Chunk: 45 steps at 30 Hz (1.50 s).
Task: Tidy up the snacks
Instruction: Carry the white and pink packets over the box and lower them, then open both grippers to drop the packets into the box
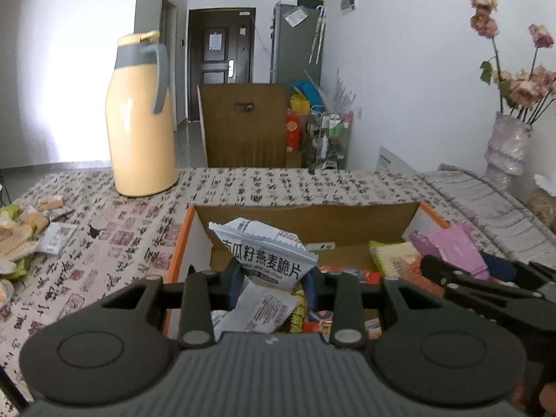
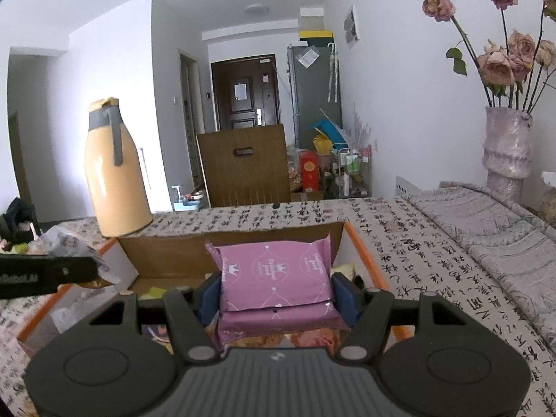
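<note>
1. Snacks fill both views: my left gripper (image 1: 274, 274) pinches a white packet (image 1: 269, 248) above the box (image 1: 180, 246).
2. My right gripper (image 2: 278, 295) clamps pink packets (image 2: 278, 274); only the left view shows loose snacks (image 1: 21, 239) on the table (image 1: 114, 243).

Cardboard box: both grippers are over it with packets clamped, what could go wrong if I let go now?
The box already looks crowded, so the pink packets in the right gripper may land on the heap and slide toward the orange rim. The left gripper pinches only the white packet by its lower edge; it could tip sideways. The grippers sit close together and might bump.
</note>
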### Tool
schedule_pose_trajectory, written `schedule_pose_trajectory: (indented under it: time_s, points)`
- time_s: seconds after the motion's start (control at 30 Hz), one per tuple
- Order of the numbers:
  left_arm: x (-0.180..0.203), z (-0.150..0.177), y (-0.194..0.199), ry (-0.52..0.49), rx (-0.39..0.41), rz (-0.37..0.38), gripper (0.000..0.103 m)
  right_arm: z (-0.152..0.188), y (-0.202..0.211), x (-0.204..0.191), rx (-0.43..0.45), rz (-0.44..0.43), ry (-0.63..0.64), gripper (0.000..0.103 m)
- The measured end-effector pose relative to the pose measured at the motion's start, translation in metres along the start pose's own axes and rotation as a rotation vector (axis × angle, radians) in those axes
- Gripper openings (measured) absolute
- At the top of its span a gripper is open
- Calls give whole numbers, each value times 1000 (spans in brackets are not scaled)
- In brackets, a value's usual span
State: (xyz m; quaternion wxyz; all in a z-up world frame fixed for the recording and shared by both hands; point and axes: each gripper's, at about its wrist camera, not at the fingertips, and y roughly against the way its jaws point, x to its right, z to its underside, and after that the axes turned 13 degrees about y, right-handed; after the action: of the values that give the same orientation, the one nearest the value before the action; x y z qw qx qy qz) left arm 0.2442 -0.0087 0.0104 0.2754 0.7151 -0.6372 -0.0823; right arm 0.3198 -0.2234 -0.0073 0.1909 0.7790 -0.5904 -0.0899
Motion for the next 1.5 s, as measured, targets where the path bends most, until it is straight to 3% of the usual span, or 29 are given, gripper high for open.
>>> schedule_pose_trajectory:
  time_s: [0.37, 0.4, 0.47, 0.53, 0.63, 0.73, 1.5]
  points:
    - [-10, 4, -12, 16, -17, -22, 37, 8, -6, 2, -18, 5, -3, 67]
    - [-10, 4, -11, 19, -12, -23, 44, 8, -6, 3, -23, 4, -4, 67]
    - [-11, 3, -8, 33, 8, -38, 79, 9, -6, 4, -35, 1, -8, 74]
    - [-13, 3, -5, 44, 40, -60, 90, 10, -4, 5, -34, 4, -13, 77]
    - [-14, 2, -3, 54, 50, -59, 103, 9, 2, 8, -18, 8, -24, 99]
    - [-12, 2, -1, 47, 60, -74, 103, 9, 4, 9, -16, 18, -35, 103]
    - [-8, -3, 10, 53, 38, -63, 103, 1, 13, 10, -39, 25, -28, 103]
